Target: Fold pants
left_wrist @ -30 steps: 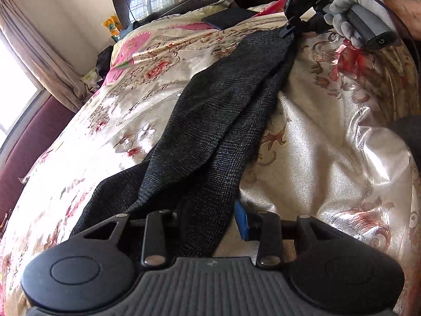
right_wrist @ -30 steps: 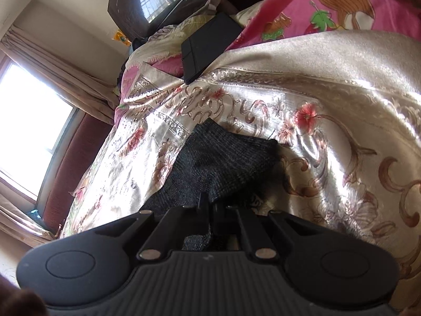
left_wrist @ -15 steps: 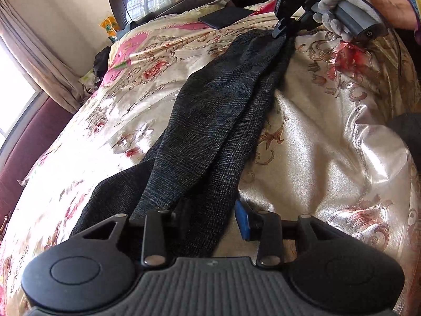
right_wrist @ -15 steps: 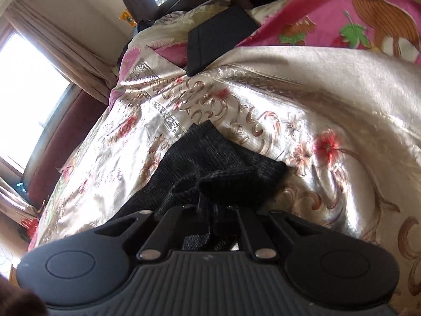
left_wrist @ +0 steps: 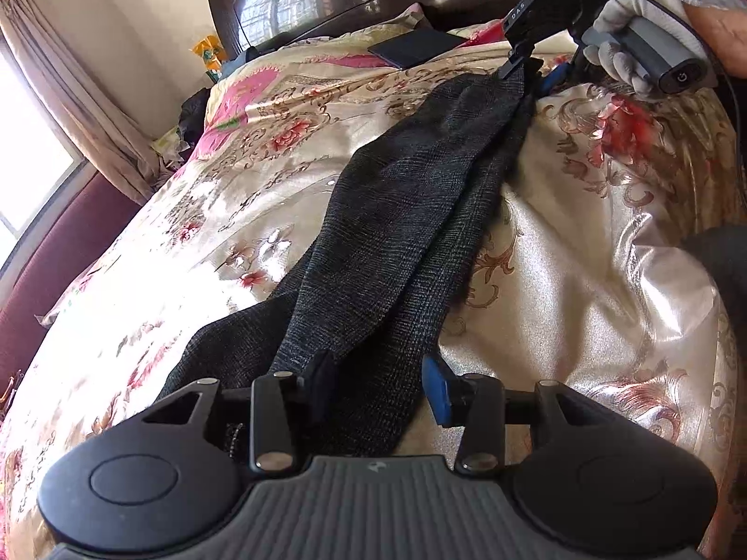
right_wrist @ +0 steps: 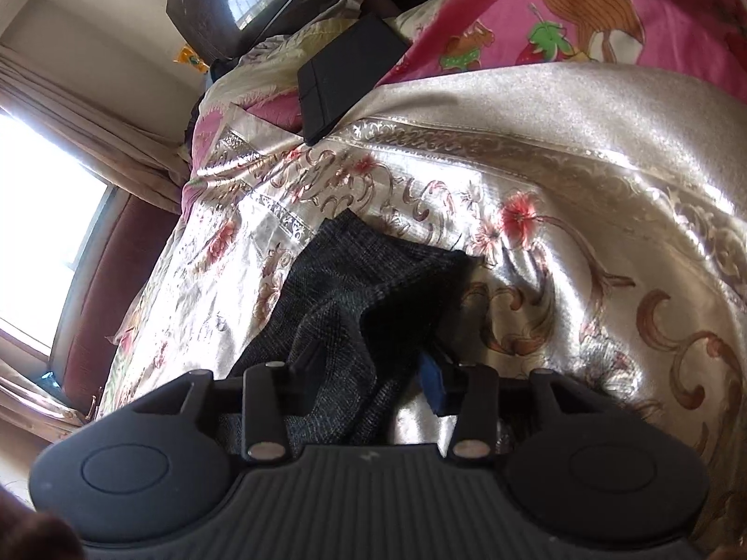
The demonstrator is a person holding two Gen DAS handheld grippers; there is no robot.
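Nearest, the left tool (left_wrist: 380, 389) sits with its jaws apart, and they have just been widening; one end of the pants (left_wrist: 411, 214) lies loose between them, the blue pad (left_wrist: 436, 389) clear of the cloth. The pants are dark grey with a fine woven check, folded lengthwise into a long strip running up the bed (left_wrist: 583, 280). Its cover is glossy cream satin, rumpled, with red flowers and brown scrolls. At the far end of the pants, the right tool (right_wrist: 373, 373) has just been opening, jaws now apart with the cloth slack between them, bunched into a soft fold. A gloved hand (left_wrist: 621, 37) grips its handle. Beyond, a flat black rectangular case (right_wrist: 348, 72) rests by a pink cartoon-print pillow (right_wrist: 583, 14), under a dark polished headboard (left_wrist: 327, 4). Beige curtains (left_wrist: 79, 98) hang at the left.
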